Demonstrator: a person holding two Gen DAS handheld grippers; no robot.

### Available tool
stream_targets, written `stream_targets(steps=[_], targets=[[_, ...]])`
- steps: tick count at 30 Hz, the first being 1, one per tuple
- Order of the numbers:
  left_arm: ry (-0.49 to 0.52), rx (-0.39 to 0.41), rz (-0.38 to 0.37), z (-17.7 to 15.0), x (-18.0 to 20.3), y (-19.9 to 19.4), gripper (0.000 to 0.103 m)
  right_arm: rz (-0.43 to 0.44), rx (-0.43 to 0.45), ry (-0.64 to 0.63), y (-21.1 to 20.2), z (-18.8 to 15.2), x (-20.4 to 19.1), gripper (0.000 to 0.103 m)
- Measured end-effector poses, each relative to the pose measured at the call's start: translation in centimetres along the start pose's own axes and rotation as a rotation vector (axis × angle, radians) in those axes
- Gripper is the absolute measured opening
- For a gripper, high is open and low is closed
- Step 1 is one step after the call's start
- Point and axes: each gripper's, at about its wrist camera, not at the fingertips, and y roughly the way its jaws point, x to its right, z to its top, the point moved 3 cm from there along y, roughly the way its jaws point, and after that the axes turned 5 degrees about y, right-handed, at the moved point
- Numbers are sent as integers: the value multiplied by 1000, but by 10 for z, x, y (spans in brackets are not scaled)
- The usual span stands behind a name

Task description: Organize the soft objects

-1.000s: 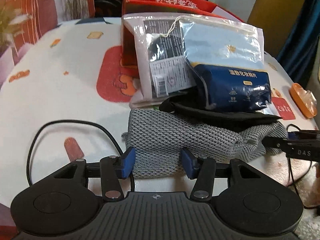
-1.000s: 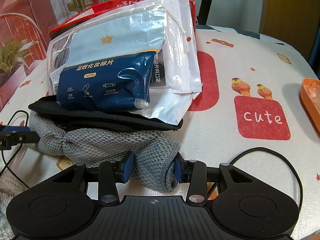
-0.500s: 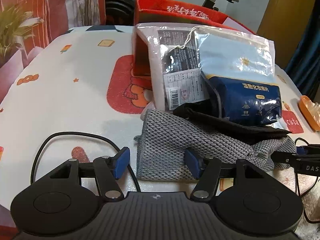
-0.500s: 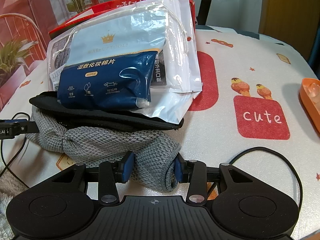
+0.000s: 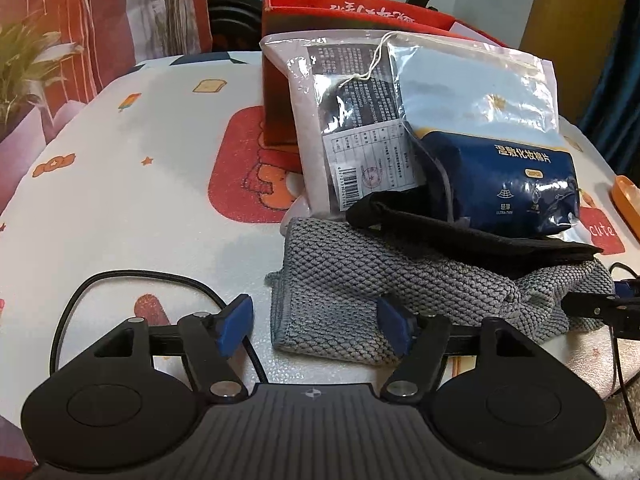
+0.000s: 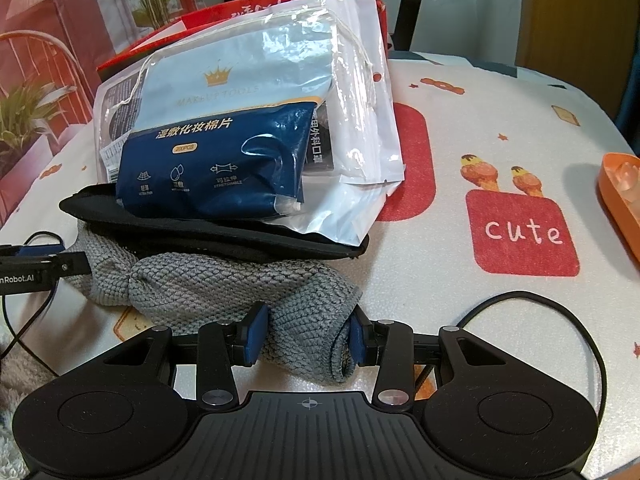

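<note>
A grey knitted cloth (image 5: 360,280) lies on the table under a black pad (image 5: 460,236), a blue cotton-pad pack (image 5: 500,180) and a clear plastic bag (image 5: 352,128). My left gripper (image 5: 314,326) is open, its fingers astride the cloth's near left end without pinching it. In the right wrist view, my right gripper (image 6: 306,338) is shut on the other end of the grey cloth (image 6: 240,288). The black pad (image 6: 200,232), the blue pack (image 6: 216,168) and the white bags (image 6: 360,120) lie stacked on top.
A red box (image 5: 360,12) stands behind the pile, also in the right wrist view (image 6: 248,8). An orange tray (image 6: 620,196) sits at the right edge. Black cables (image 5: 120,280) (image 6: 560,312) lie on the patterned tablecloth (image 5: 120,180).
My left gripper has opened wider and drawn back from the grey cloth's end. My right gripper stays shut on the cloth, hardly moved.
</note>
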Motion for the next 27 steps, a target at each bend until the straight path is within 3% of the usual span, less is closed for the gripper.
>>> stream_targets(steps=[8,11,16,20,27], targets=[[17,4,18,-2,5,-2,70,-1,3,0,0,-1,0,38],[28,11,4,-2,8,-5,59,-1,4,-1,0,-1,1,38],[90,27,34,-4,19,-9,51,2,6,-6,-1,-1,-1,33],[100,33,15,-6,23,-13,31,9,10,-12,-2,-1,-3,28],[91,41,-3,-7,22,-17,23,14,23,-19,-6,-1,-3,18]])
